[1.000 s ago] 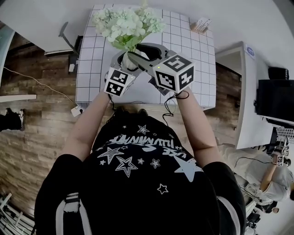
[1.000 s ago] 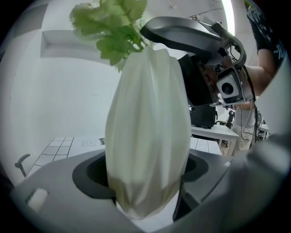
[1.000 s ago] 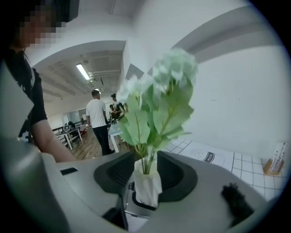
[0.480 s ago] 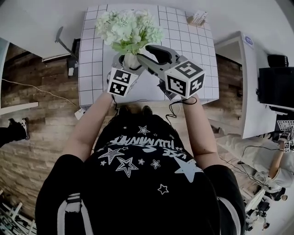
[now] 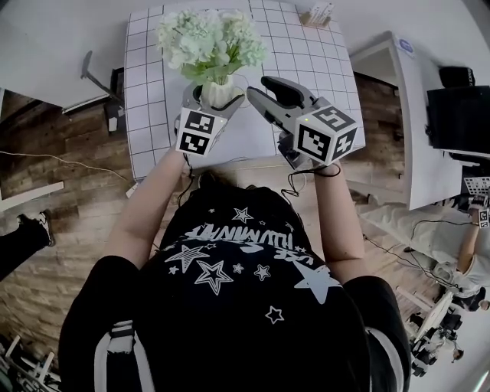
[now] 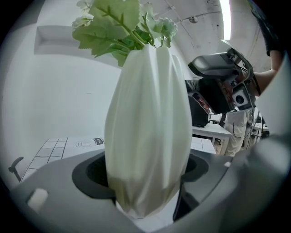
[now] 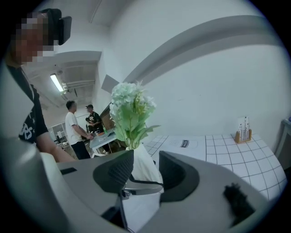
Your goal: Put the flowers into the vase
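Note:
A white ribbed vase [image 5: 220, 90] stands on the white grid table [image 5: 306, 61] with pale green and white flowers [image 5: 210, 42] in its mouth. My left gripper [image 5: 216, 103] is shut on the vase; in the left gripper view the vase [image 6: 148, 136] fills the gap between both pads, with the flowers [image 6: 122, 22] above. My right gripper [image 5: 258, 88] hangs just right of the vase, apart from it, open and holding nothing. In the right gripper view the vase [image 7: 146, 166] and flowers [image 7: 132, 109] stand beyond the right gripper [image 7: 145, 174].
A small wooden holder [image 5: 318, 15] stands at the table's far right corner. A white cabinet [image 5: 406, 115] stands to the right of the table. Wooden floor lies to the left. Two people [image 7: 75, 132] stand in the background.
My right gripper has pulled away to the right from the vase's mouth and stems. The left gripper has kept its hold on the vase.

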